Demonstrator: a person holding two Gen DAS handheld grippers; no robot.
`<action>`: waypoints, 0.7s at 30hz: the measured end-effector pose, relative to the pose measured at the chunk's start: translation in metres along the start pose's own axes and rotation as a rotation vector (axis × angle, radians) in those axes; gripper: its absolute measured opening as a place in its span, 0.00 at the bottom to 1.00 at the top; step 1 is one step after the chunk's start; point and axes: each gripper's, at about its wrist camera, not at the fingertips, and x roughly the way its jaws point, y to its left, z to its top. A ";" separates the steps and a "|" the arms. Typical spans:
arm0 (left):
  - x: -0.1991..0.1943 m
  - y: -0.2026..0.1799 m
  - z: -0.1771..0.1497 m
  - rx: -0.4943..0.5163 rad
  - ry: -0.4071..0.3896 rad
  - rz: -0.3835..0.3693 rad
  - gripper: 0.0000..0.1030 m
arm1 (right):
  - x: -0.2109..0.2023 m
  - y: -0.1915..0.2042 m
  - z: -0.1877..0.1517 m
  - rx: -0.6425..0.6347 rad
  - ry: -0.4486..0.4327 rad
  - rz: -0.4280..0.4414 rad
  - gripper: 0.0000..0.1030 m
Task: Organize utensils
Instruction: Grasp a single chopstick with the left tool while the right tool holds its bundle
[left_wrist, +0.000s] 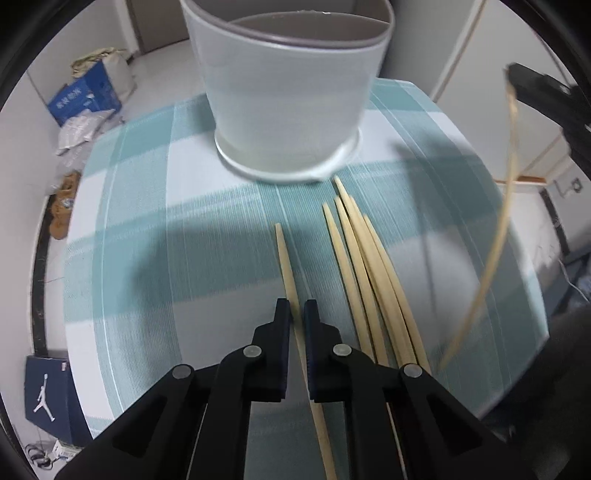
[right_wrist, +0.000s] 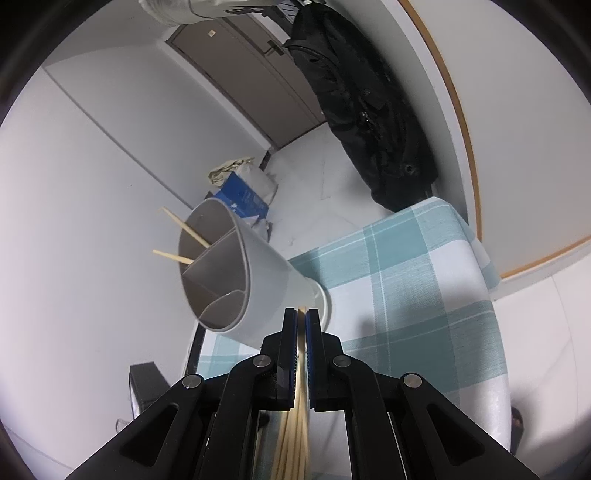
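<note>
Left hand-held gripper (left_wrist: 297, 314): jaws drawn in on a single chopstick (left_wrist: 286, 266), which runs up between the pads with its thin tip pointing toward the utensil holder (left_wrist: 288, 96); shaft looks pinched part-way along, the blunt end trailing below the jaws. Just right of it, on the counter (left_wrist: 147, 206) with its teal-and-white check cloth, a loose fan of chopsticks (left_wrist: 364, 266) lies with tips aimed at the holder's foot, the longest nearly touching it. Right hand-held gripper (right_wrist: 302, 314): clenched on a bundle of chopsticks (right_wrist: 295, 424), tips just showing past the fingertips, holder directly ahead. In the left wrist view that gripper sits right of the holder with one pale stick hanging from it; the blur makes it uncertain whether this is one stick or several. Holder stands upright at the counter's far side and is divided inside; two chopsticks (right_wrist: 184, 240) already lean out of its farthest compartment. Judgement: step in hand is lifting the single stick clear and dropping it into that same compartment. To do it well: lift straight away from the counter so the trailing end does not sweep the fan beside it, swing the stick to near vertical above the holder's rim, aim behind the divider where the two sticks stand, release only once the lower end is below the rim. Risk: a thin round stick may pivot in the pads.
</note>
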 end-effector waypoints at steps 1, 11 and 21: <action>-0.002 -0.001 -0.004 0.007 0.003 -0.009 0.03 | -0.001 0.000 -0.001 -0.002 0.000 0.001 0.04; 0.006 0.005 0.015 -0.048 -0.005 0.018 0.25 | -0.005 0.001 -0.003 0.001 -0.002 0.003 0.04; 0.016 -0.003 0.034 -0.036 -0.012 0.076 0.23 | -0.006 -0.001 -0.001 0.002 0.000 0.006 0.04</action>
